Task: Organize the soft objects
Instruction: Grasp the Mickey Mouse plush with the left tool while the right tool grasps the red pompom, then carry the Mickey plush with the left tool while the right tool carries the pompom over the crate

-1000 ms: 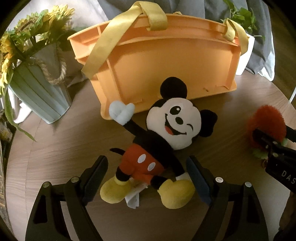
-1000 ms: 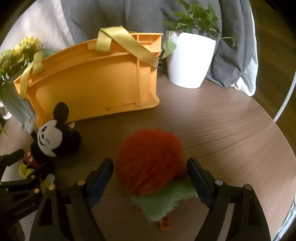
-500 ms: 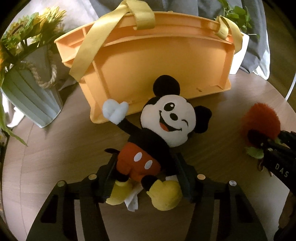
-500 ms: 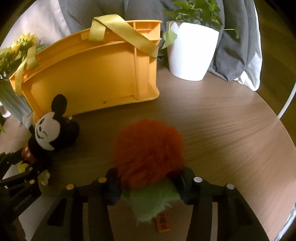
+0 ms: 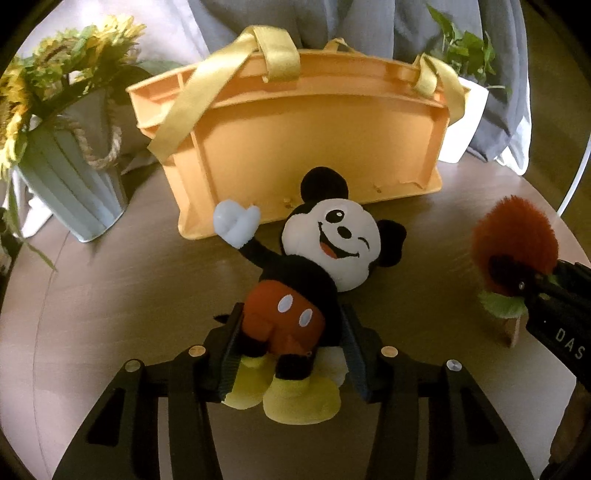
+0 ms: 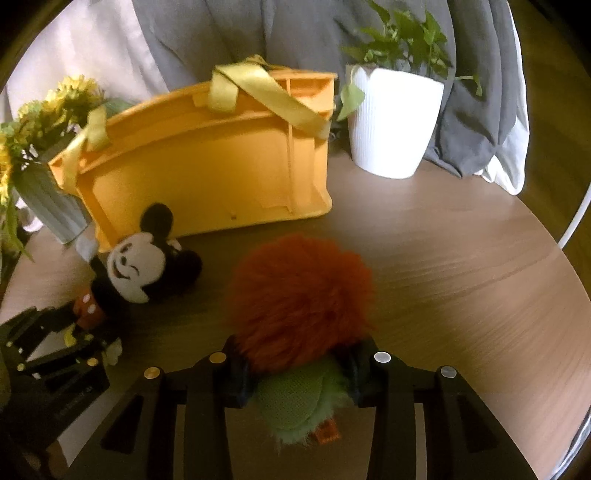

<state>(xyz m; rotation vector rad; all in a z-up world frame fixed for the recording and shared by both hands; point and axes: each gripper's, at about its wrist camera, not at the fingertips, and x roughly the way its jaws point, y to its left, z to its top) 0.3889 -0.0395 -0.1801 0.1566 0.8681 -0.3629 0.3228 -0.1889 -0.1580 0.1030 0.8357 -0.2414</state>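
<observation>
My left gripper is shut on the red shorts of a Mickey Mouse plush, held above the round wooden table. The plush also shows in the right wrist view. My right gripper is shut on a fuzzy orange and green plush, also lifted; it shows at the right of the left wrist view. An orange plastic bin with yellow straps stands behind both plushes, and also shows in the right wrist view.
A grey-blue vase of sunflowers stands left of the bin. A white pot with a green plant stands right of it. Grey and white cloth hangs behind. The table edge curves at the right.
Both grippers closed on their plushes and lifted them off the table. The bin now looks farther and lower in both views.
</observation>
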